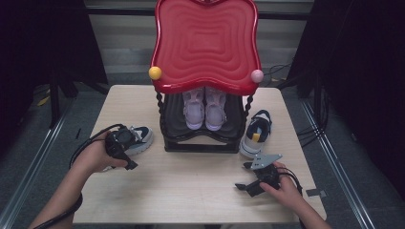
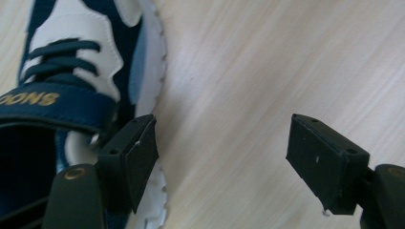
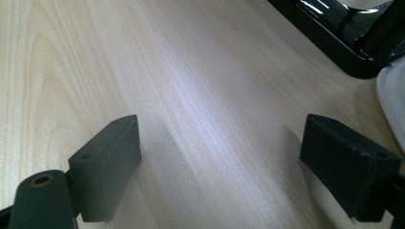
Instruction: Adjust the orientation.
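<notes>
**Left jaws beside the navy shoe, rack half filled**

We take the shoe rack (image 1: 203, 138) as our landmark: black frame, red wavy top tier, a yellow knob (image 1: 154, 73) and a pink knob (image 1: 257, 76) at its front corners. It stands at the far middle of the desk (image 1: 191, 186).

On the rack's lower shelf sits a pair of pale lilac shoes (image 1: 204, 110), toes toward us, side by side. We judge the work to be shelving shoes, with two still out on the desk.

Left of the rack, just beside its foot, lies a navy-and-white shoe (image 2: 71, 81) with dark laces and gold lettering on the strap. Right of the rack, close against its post, lies its apparent mate (image 1: 256, 133), toe toward us.

The left gripper (image 1: 125, 151) is at the heel end of the left shoe. In the left gripper view its jaws stand apart with bare desk between them; one jaw sits at the shoe's white sole edge, whether touching we cannot tell. Nothing is clamped. The left hand (image 1: 98, 155) wraps the gripper body, forearm coming in from the near-left corner, cable looping off to the left.

The right gripper (image 1: 248, 187) rests low in front of the rack, toward its right side, jaws wide apart over empty desk, pointing left. The right hand (image 1: 285, 188) cups it from behind; we judge it idle, waiting.
</notes>
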### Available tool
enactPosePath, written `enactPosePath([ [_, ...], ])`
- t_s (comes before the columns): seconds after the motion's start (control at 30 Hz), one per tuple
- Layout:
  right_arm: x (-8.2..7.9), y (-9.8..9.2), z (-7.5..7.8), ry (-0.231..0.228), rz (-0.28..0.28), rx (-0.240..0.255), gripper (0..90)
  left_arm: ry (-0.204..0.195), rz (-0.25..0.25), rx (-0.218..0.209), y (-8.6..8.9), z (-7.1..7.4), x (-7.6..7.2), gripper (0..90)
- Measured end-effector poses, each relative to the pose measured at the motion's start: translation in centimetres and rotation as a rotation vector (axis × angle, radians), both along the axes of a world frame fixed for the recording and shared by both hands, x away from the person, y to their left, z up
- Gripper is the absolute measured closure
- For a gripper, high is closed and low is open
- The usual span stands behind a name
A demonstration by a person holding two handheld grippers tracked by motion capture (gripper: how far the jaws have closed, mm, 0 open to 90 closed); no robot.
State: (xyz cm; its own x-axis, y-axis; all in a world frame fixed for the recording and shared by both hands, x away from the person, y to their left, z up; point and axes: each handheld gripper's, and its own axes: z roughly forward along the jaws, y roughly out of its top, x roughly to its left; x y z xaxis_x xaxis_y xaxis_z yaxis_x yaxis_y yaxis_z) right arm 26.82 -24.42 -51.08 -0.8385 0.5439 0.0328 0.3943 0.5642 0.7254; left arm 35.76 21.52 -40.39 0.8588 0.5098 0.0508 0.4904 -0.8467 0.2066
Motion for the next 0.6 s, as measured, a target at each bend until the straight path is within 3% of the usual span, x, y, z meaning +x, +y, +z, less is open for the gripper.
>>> enactPosePath([
  [0.2, 0.0, 0.0, 0.0, -0.001, 0.001, -0.002, 12.9, -0.011, 0.003, -0.011, 0.6, 0.2, 0.4, 26.9],
  [0.47, 0.0, 0.0, 0.0, 0.0, -0.001, 0.0, 12.9, -0.028, 0.02, 0.033, 1.5, 1.3, 0.7, 26.1],
  [0.6, 0.0, 0.0, 0.0, 0.0, -0.001, 0.0, 12.9, -0.043, 0.038, 0.003, 2.3, 1.2, 1.1, 28.1],
])
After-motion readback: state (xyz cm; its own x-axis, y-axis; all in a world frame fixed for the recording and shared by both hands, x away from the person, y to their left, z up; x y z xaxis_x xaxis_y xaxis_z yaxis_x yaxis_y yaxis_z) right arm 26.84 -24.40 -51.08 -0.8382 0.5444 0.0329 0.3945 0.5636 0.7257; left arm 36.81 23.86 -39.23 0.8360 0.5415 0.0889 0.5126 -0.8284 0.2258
